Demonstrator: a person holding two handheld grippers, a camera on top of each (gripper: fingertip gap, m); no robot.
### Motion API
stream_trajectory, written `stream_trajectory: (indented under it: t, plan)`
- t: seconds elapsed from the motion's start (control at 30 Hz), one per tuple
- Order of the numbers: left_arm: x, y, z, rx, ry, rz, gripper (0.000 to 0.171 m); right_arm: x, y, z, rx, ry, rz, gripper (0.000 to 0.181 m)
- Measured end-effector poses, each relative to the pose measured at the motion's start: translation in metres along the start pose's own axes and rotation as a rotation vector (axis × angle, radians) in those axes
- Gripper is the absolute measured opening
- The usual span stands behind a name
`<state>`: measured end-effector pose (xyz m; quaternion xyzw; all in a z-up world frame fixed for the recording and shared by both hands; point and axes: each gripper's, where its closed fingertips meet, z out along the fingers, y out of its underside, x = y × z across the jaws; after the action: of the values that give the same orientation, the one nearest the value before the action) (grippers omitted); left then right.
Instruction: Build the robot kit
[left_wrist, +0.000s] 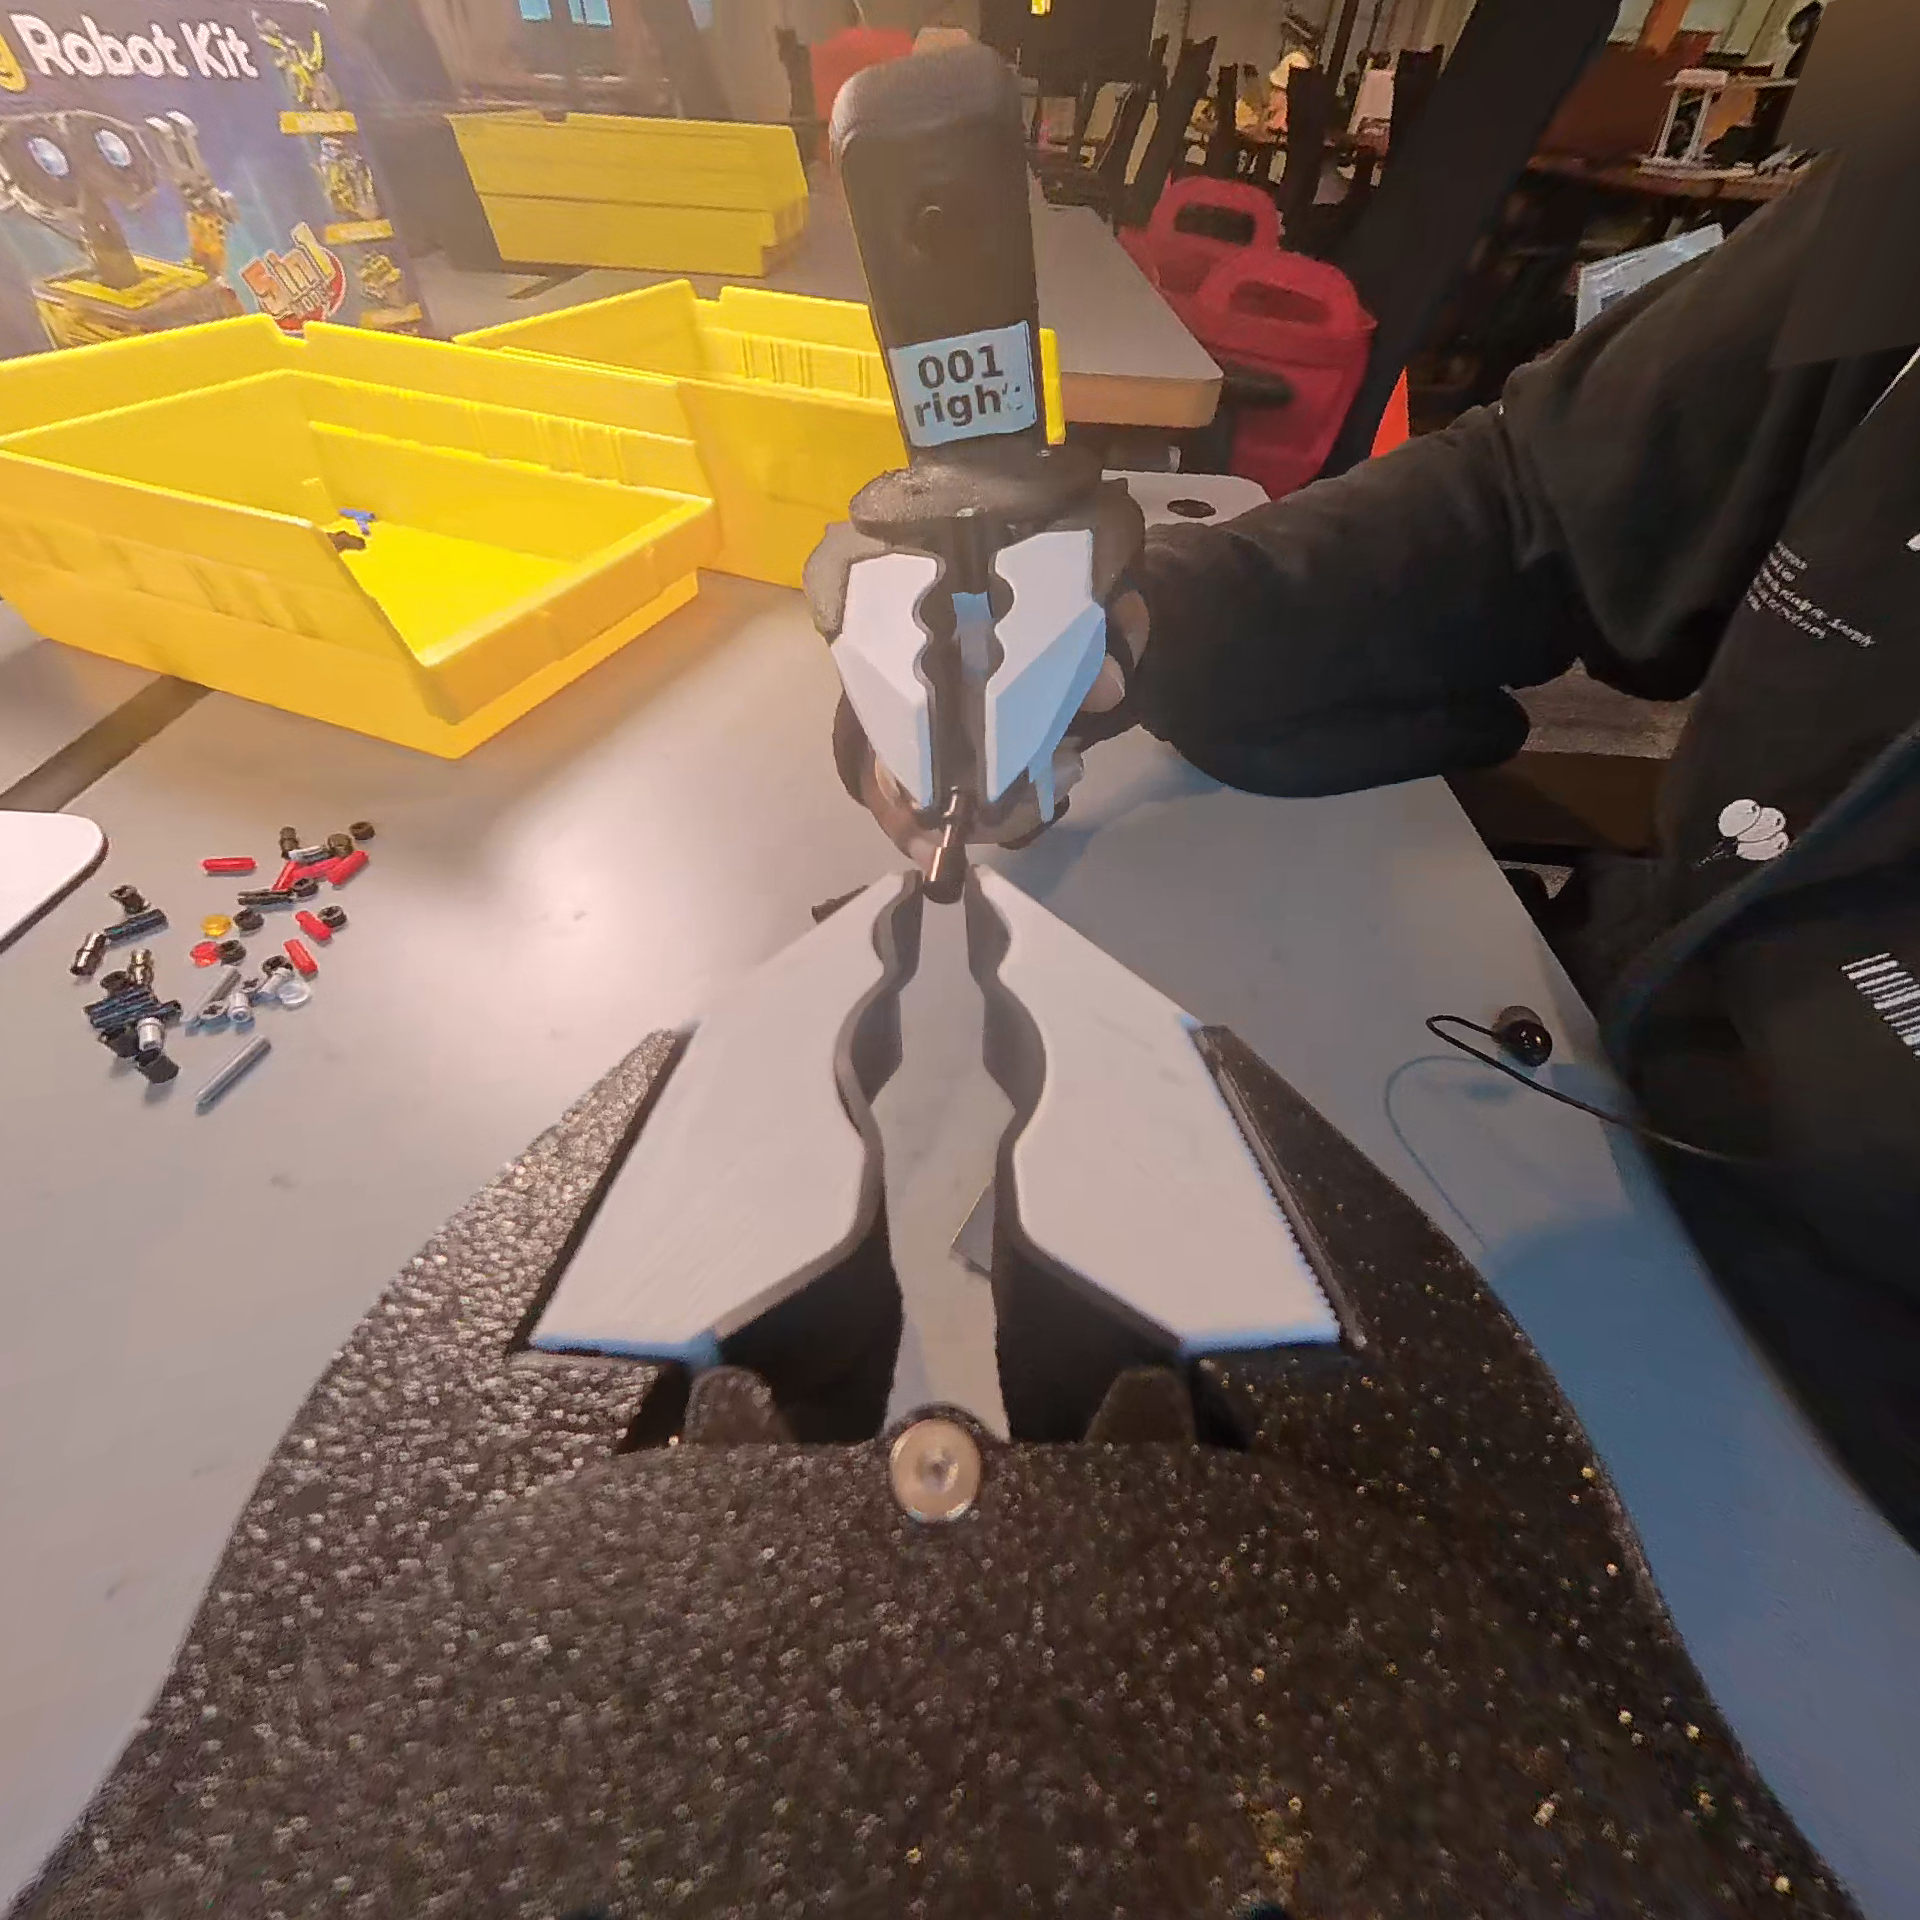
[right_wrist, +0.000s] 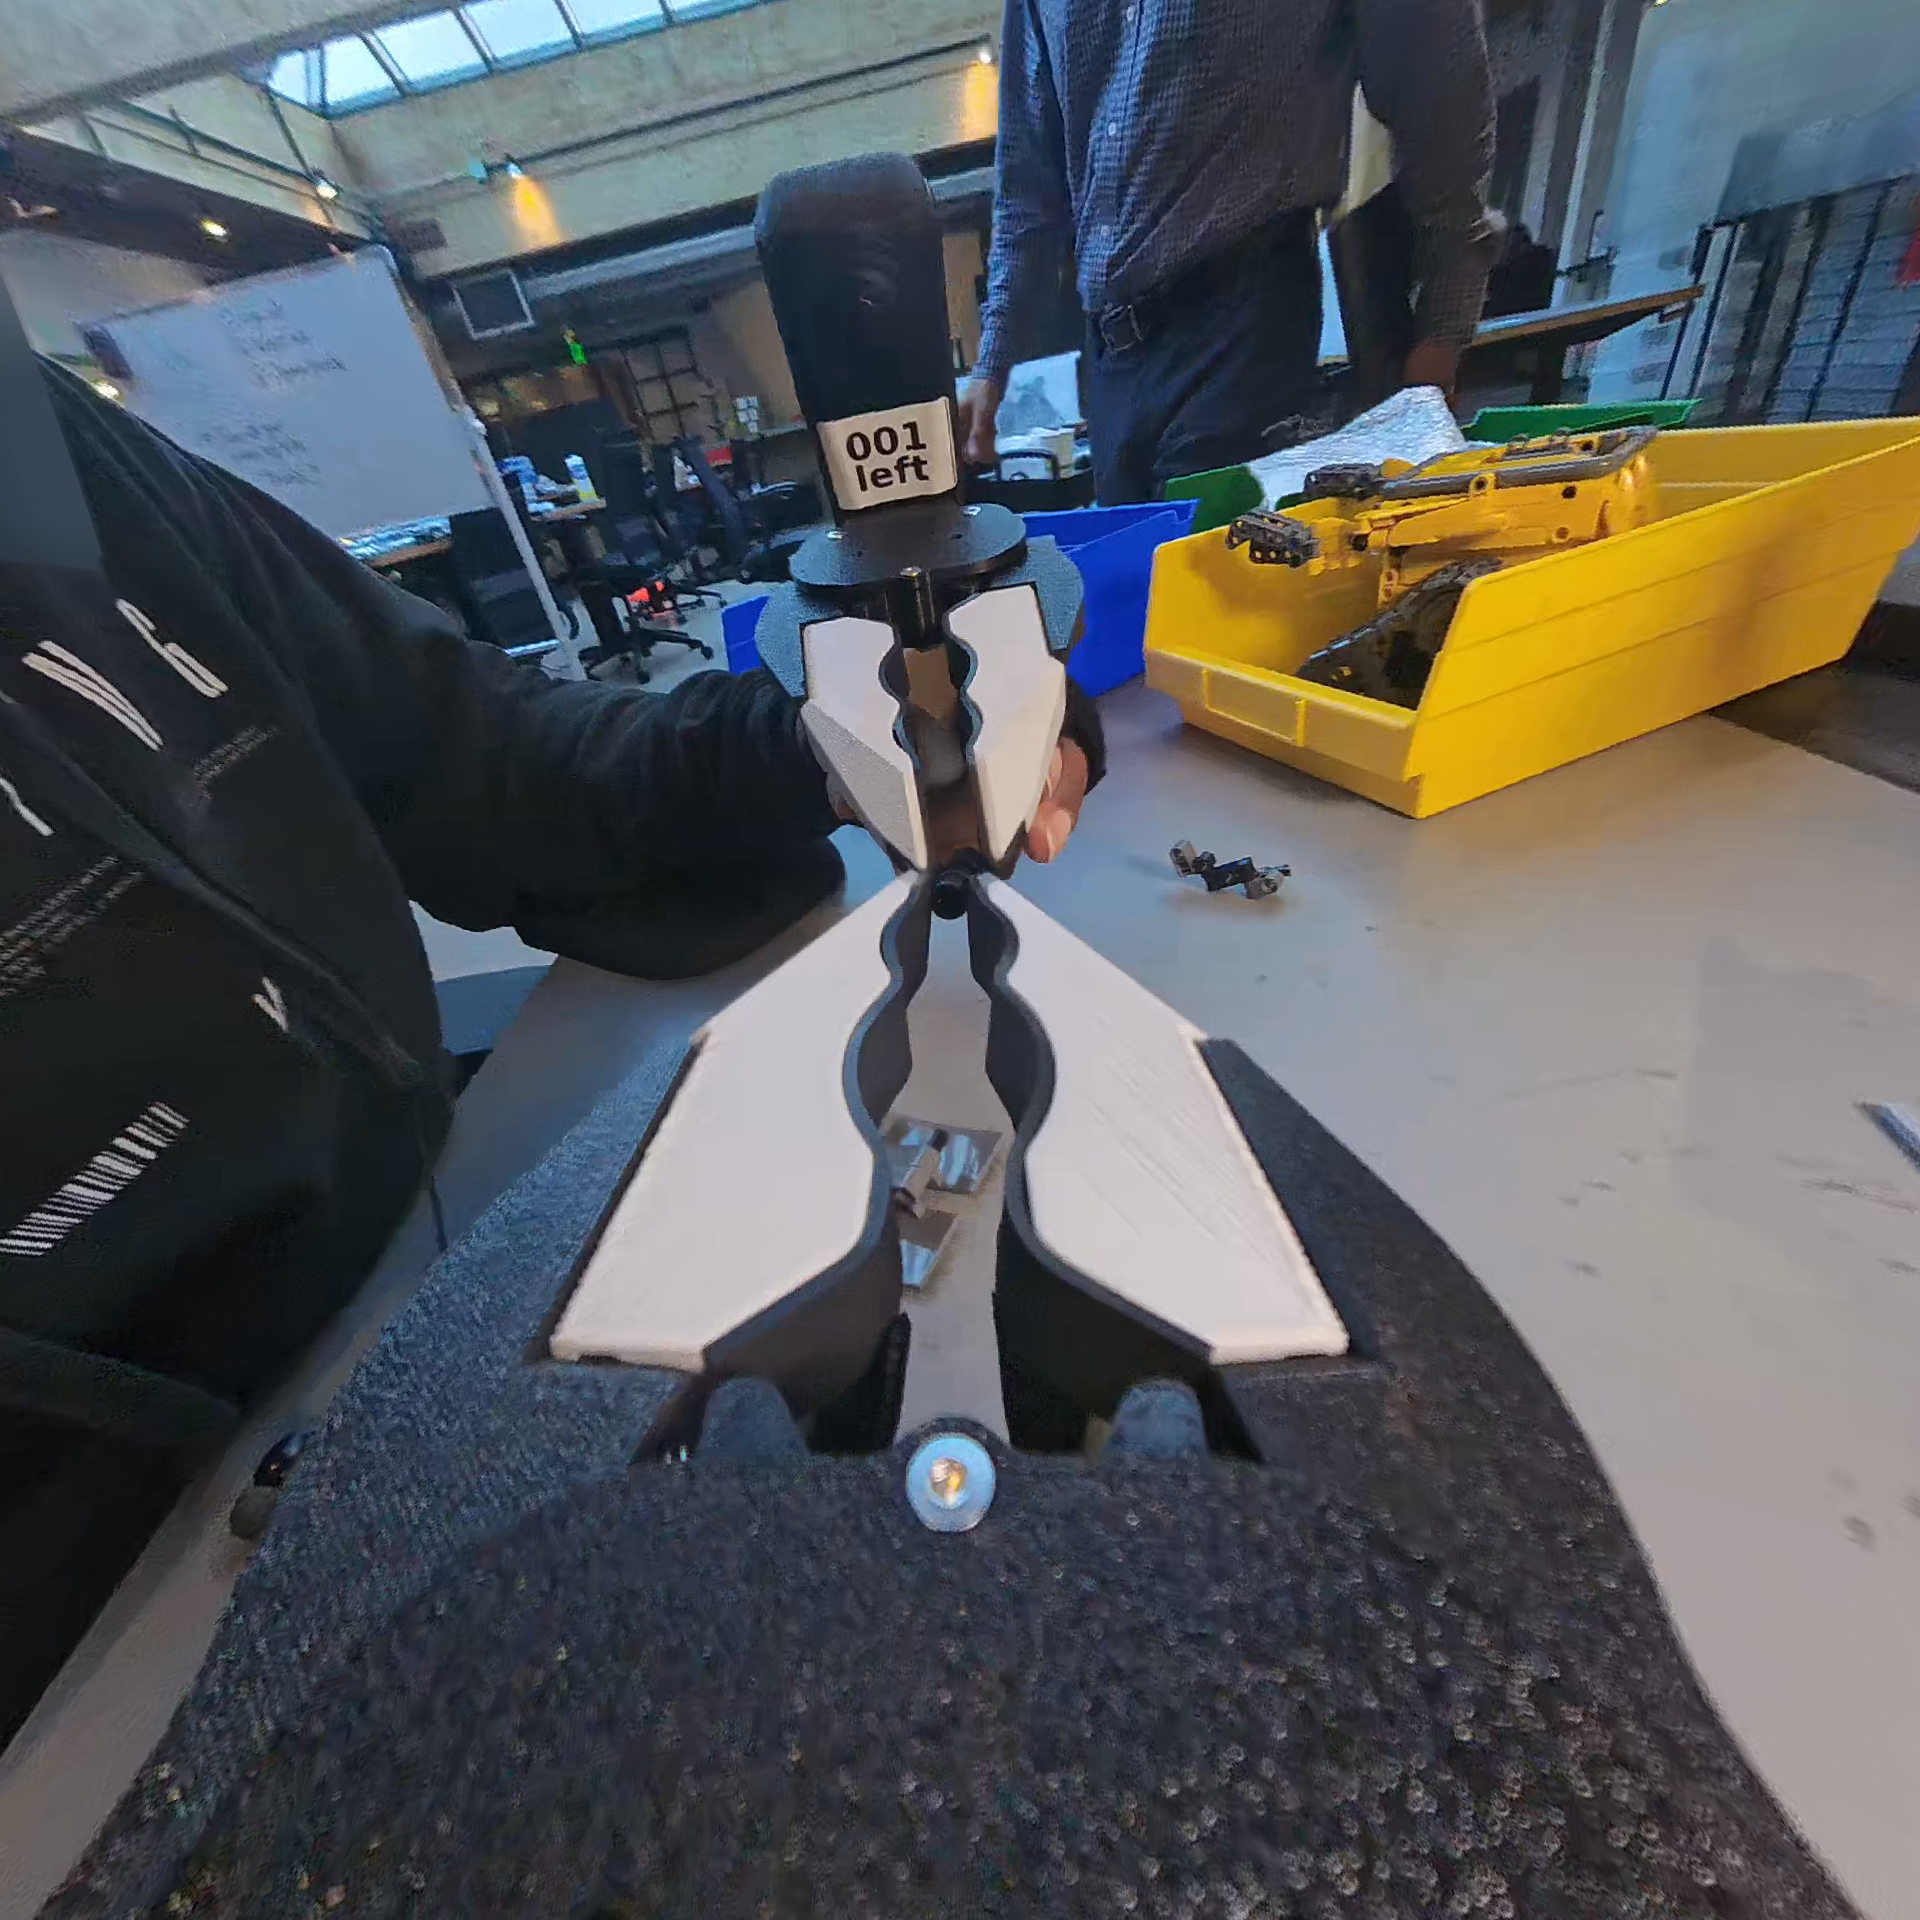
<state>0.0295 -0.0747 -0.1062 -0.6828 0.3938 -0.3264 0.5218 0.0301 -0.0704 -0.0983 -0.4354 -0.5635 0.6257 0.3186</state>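
My two grippers face each other tip to tip above a grey table (left_wrist: 520, 1195). My left gripper (left_wrist: 943, 885) has its grey fingers nearly closed, with the tips pinching the end of a small black pin (left_wrist: 941, 864). My right gripper (left_wrist: 958, 802) comes from the far side, held by a hand in a black sleeve, and is shut on the pin's other end. In the right wrist view my right gripper (right_wrist: 948, 902) is closed on the same black pin (right_wrist: 948, 891). The left gripper (right_wrist: 951, 854) meets it from the opposite side.
Several small red, black and grey parts (left_wrist: 218, 956) lie at the left of the table, near yellow bins (left_wrist: 343, 582) and a kit box (left_wrist: 187, 166). A yellow bin (right_wrist: 1558, 665) holds a yellow toy machine. A small black part (right_wrist: 1226, 868) lies nearby. A person (right_wrist: 1226, 260) stands behind. Less than 4 cm separates the two grippers' tips.
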Motion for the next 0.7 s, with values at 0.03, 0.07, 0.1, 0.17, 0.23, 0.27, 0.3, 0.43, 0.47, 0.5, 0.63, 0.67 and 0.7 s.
stream_trajectory:
  t: [0.03,0.07,0.1,0.17,0.23,0.27,0.3,0.43,0.47,0.5,0.63,0.67,0.7]
  plan:
    - [0.001,0.0,0.0,-0.003,0.002,0.001,0.007,-0.001,0.0,0.001,0.003,-0.008,0.004,0.006]
    - [0.001,0.0,0.0,-0.004,0.002,0.002,0.007,-0.002,0.0,0.001,0.005,-0.01,0.009,0.006]
    - [0.001,0.0,0.0,-0.002,0.003,0.003,0.007,-0.002,0.0,0.001,0.006,-0.012,0.014,0.006]
    - [0.002,-0.001,0.001,-0.003,0.004,0.008,0.006,-0.002,-0.001,0.0,0.015,-0.023,0.031,0.006]
    - [0.002,-0.001,0.001,-0.003,0.001,0.014,0.006,-0.001,0.0,0.0,0.004,-0.012,0.023,0.006]
    - [0.002,0.0,0.001,-0.004,0.008,0.01,0.006,-0.002,0.0,0.0,0.0,-0.012,0.02,0.006]
    - [0.003,0.001,0.002,-0.008,0.011,0.008,0.006,-0.002,-0.001,0.0,0.005,-0.013,0.025,0.006]
    - [0.002,0.0,0.003,-0.007,-0.005,0.026,0.006,-0.001,-0.002,-0.001,-0.001,-0.016,0.04,0.006]
    - [0.001,0.001,0.003,-0.013,-0.012,0.036,0.006,0.0,-0.002,-0.001,-0.006,-0.014,0.041,0.006]
    - [0.001,0.001,0.004,-0.02,-0.019,0.047,0.006,0.0,-0.001,-0.001,-0.011,-0.008,0.037,0.006]
    - [-0.001,-0.002,0.004,-0.006,-0.046,0.061,0.005,0.002,0.0,-0.002,-0.018,0.002,0.045,0.006]
    - [-0.002,-0.005,0.003,0.01,-0.051,0.06,0.005,0.002,0.0,-0.003,-0.023,0.003,0.043,0.006]
    - [-0.001,-0.008,0.003,0.024,-0.052,0.063,0.005,0.002,0.003,-0.002,-0.042,0.004,0.037,0.005]
